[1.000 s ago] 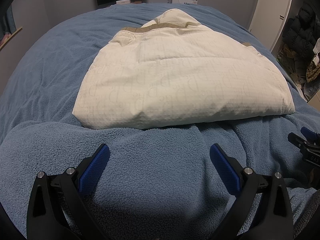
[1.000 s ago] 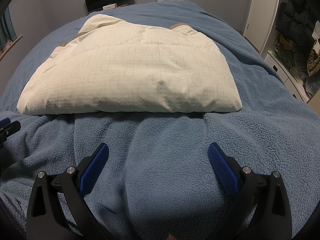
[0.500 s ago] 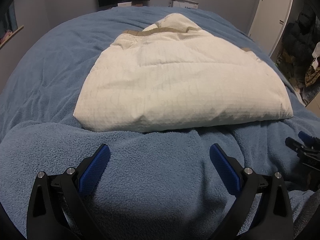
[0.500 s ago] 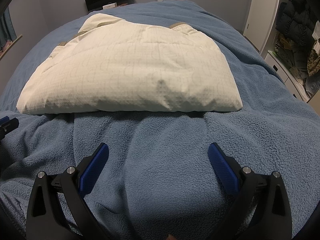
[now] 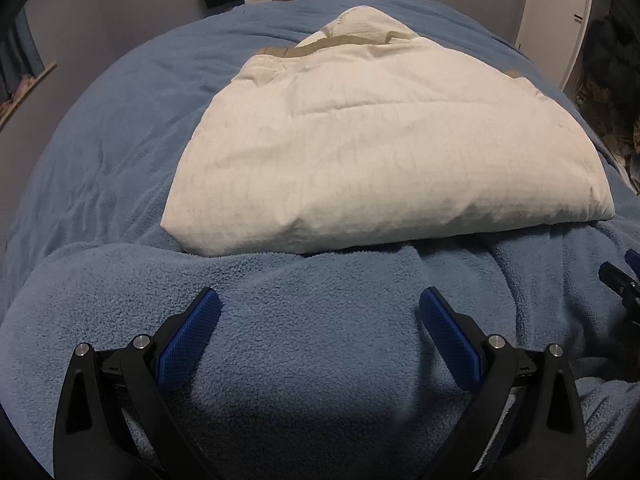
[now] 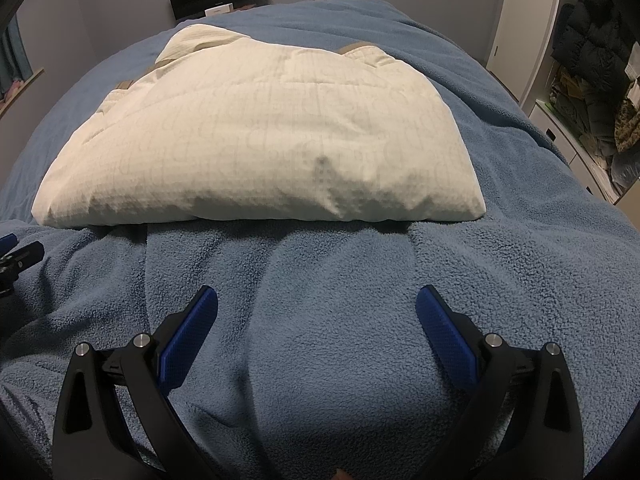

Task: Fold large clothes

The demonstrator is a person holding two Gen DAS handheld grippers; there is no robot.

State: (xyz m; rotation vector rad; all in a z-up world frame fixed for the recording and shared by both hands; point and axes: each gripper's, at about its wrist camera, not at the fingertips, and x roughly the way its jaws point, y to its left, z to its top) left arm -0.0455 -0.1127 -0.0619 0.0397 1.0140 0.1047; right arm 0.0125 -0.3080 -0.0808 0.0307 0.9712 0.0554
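Folded cream jacket (image 5: 384, 148) sits further right in left view than before; near edge clear of both grippers (image 5: 320, 312) (image 6: 316, 308), jaws spread wide, empty, over bare blue blanket (image 6: 340, 280).

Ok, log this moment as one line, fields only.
cream jacket: folded, on blue blanket | left tongs: open, empty | right tongs: open, empty, short of jacket
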